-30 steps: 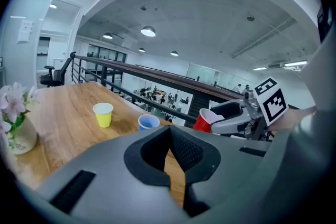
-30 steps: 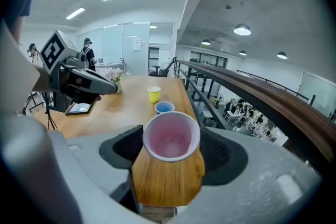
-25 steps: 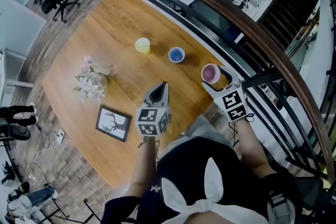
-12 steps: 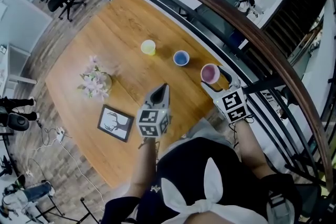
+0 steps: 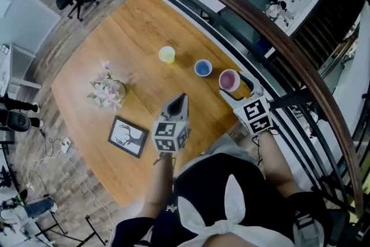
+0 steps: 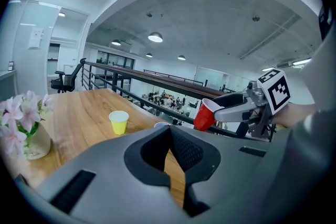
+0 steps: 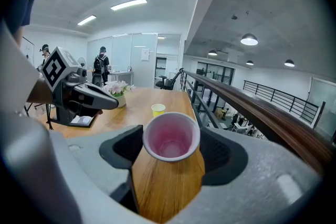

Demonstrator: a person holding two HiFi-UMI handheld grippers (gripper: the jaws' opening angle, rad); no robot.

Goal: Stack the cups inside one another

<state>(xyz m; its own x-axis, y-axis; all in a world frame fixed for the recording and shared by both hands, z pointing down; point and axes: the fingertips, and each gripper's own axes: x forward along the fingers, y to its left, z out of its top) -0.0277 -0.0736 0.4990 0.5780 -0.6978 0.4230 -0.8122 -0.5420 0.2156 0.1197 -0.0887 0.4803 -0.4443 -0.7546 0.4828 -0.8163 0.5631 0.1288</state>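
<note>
Right hand-held gripper point(image 5: 236, 87) is edging left compared to a second ago, so the gap to the blue cup point(image 5: 203, 67) is shrinking. It's clamping the red cup point(image 5: 229, 79) mouth up, near the railing-side edge of the tabletop point(image 5: 133, 37). Left hand-held gripper point(image 5: 180, 100) is hanging over the wood with jaws pinched together, gripping nothing. Yellow cup point(image 5: 167, 54) is sitting just past the blue one.
</note>
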